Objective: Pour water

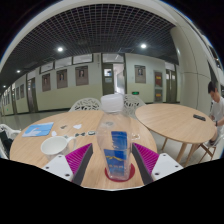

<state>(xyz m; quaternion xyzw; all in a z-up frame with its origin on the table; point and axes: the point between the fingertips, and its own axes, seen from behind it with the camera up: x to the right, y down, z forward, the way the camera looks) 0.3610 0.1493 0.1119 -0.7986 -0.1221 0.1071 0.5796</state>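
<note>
— Gripper (118, 163) status?
— Fingers open around my upright water bottle (116, 145), unclamped. It stands on the bench (60, 160), long axis vertical; bowl (54, 146) left.

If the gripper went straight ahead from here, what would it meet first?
The water bottle, which stands upright on the round wooden table between the gripper fingers. The fingers look open around it; whether they touch it is unclear.

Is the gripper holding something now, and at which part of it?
It cannot be told for sure: the water bottle stands on the table between the gripper fingers, at its lower, labelled body.
</note>
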